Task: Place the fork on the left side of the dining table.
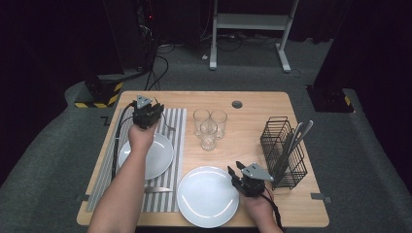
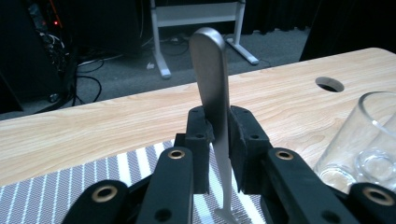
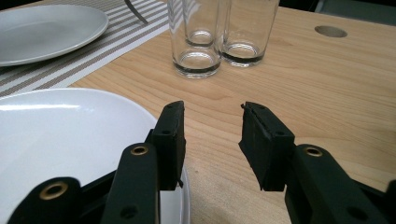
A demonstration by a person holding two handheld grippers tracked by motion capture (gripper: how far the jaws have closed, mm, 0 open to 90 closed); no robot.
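My left gripper [image 1: 154, 110] hovers over the far part of the striped placemat [image 1: 177, 121], beyond the plate [image 1: 158, 158] that lies on it. It is shut on a metal piece of cutlery [image 2: 211, 70]. The rounded handle end sticks up between the pads and the lower end reaches down to the mat. My right gripper [image 1: 238, 172] stands open at the right rim of the front white plate [image 1: 208, 196], low over the wood. In the right gripper view, the gripper [image 3: 212, 135] has nothing between its jaws and the plate [image 3: 56, 135] lies under the left one.
Three clear glasses [image 1: 209, 126] stand grouped mid-table. A black wire basket [image 1: 284, 153] with several cutlery pieces stands at the right. A knife [image 1: 158, 190] lies on the placemat's near end. A cable hole [image 1: 237, 104] sits near the far edge.
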